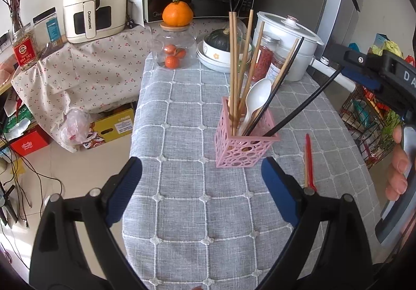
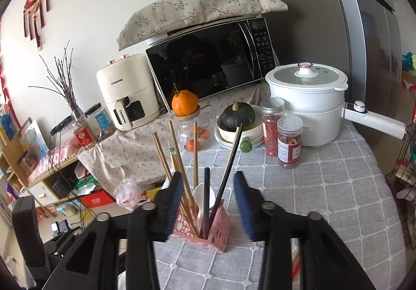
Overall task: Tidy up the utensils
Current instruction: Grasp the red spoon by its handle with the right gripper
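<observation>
Right wrist view: right fingers [image 2: 208,201], apart, straddle a black chopstick [image 2: 206,199] in the holder [image 2: 221,232]; left fingers [image 1: 201,191] wide; lift clear gently.

Soft even daylight, faint shadows, strong fisheye bending, dark vignetted corners, mostly sharp focus

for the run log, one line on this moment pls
left tongs open, empty | right tongs open above pink holder | red utensil on cloth
</observation>
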